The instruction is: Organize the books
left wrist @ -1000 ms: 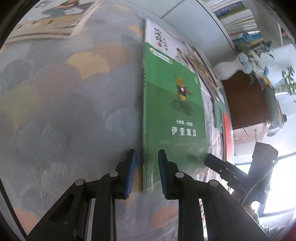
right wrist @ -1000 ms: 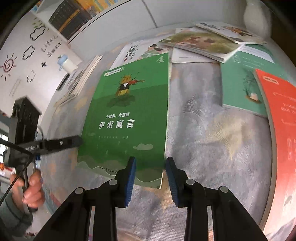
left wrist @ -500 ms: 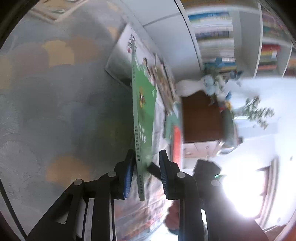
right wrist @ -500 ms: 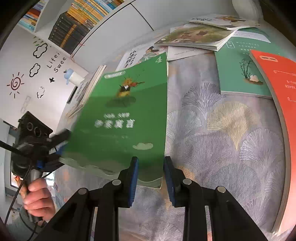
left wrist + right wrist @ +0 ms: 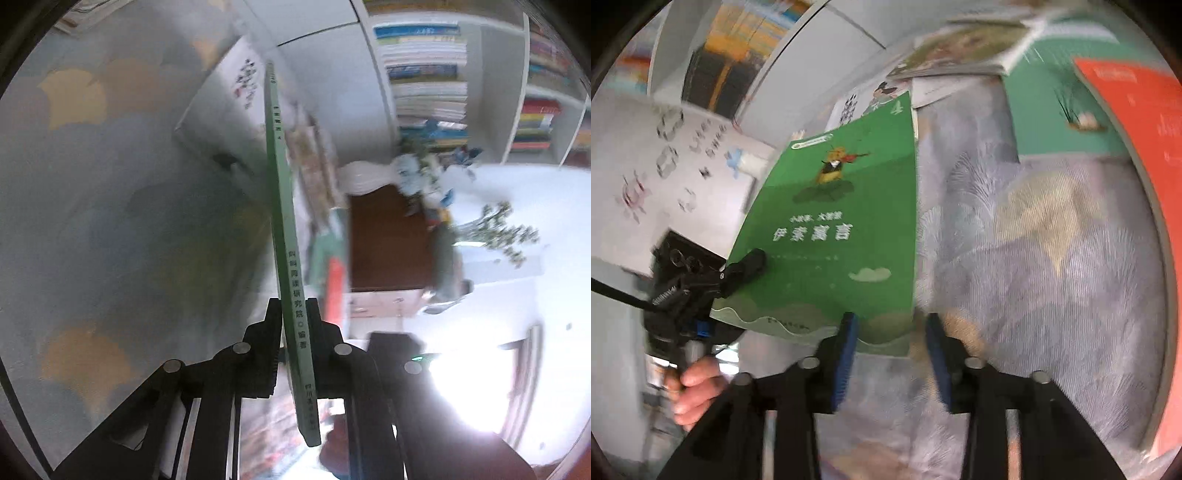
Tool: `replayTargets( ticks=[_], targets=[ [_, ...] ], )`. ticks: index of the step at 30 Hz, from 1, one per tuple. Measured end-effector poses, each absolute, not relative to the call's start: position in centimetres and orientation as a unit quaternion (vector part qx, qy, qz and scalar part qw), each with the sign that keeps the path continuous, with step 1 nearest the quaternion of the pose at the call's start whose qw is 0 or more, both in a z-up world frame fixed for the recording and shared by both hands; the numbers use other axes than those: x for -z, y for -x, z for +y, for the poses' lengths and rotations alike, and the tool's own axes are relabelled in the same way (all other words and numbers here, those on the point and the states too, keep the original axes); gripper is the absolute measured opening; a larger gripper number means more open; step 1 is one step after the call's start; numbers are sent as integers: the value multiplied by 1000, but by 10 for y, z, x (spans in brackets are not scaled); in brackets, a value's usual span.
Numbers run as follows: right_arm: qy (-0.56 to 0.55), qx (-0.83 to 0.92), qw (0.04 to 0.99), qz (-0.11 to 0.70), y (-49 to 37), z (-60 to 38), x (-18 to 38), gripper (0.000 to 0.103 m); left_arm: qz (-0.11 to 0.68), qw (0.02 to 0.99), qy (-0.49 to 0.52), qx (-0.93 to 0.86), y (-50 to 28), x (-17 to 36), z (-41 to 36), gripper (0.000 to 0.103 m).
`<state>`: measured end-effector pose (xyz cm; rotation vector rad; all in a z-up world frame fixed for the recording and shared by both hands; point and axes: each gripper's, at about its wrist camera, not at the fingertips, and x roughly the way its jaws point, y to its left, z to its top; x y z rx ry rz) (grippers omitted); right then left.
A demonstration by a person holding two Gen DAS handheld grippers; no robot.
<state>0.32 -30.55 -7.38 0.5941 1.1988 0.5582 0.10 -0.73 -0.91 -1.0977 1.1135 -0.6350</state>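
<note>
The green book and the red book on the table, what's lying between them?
In the right wrist view, only bare patterned tablecloth separates the green book from the red book along their lower parts; farther back, a teal book sits beside the red one.

left wrist: close, edge-on | right wrist: downward (shared: green book (image 5: 284,206))

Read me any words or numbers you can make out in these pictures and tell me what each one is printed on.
"伊索寓言": white title on the green book's cover.
"4": top corner of that cover.
Smaller line above the title, badge, spine text: too blurred to read.
Wall stickers, orange book, teal book: text unreadable.
</note>
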Motion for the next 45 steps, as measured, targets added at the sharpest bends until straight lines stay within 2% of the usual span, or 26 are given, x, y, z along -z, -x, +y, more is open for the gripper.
replayTargets(
  ticks=[1, 2, 8, 9, 10, 13, 15, 17, 21, 23, 35, 39, 45],
  targets=[
    [-297, -262, 740, 544, -3, -311, 75, 56, 488, 652, 505, 286, -4, 10, -6, 10],
    [-319, -268, 732, 539, -3, -315, 77, 60, 484, 644, 519, 287, -7, 12, -4, 10],
    [-429, -296, 674, 523, -14, -322, 98, 60, 484, 603, 567, 284, -8, 30, 1, 10],
    [-441, -299, 668, 520, -17, -321, 100, 58, 484, 598, 573, 282, -6, 32, 2, 10],
    [-456, -302, 661, 514, -23, -319, 102, 52, 485, 594, 577, 281, -4, 35, 3, 10],
    [-478, -302, 646, 512, -38, -313, 110, 27, 489, 604, 569, 268, -2, 37, 9, 8],
    [-458, -304, 658, 514, -39, -305, 106, 25, 497, 619, 550, 260, -1, 33, 15, 8],
    [-427, -311, 678, 510, -40, -297, 94, 19, 515, 654, 492, 254, -3, 20, 13, 7],
    [-262, -321, 764, 494, -27, -269, 42, 17, 532, 725, 350, 264, 0, -22, 2, 8],
    [-180, -329, 791, 484, -19, -248, 20, 18, 527, 744, 310, 271, 2, -39, 1, 10],
    [-66, -373, 831, 408, -13, -156, -61, 19, 475, 786, 290, 270, -1, -105, 98, 12],
    [-56, -387, 829, 399, -39, -102, -71, 19, 468, 796, 297, 244, -22, -105, 145, 12],
    [-69, -395, 816, 416, -94, -38, -54, 20, 472, 797, 305, 222, -62, -86, 205, 12]
  ],
)
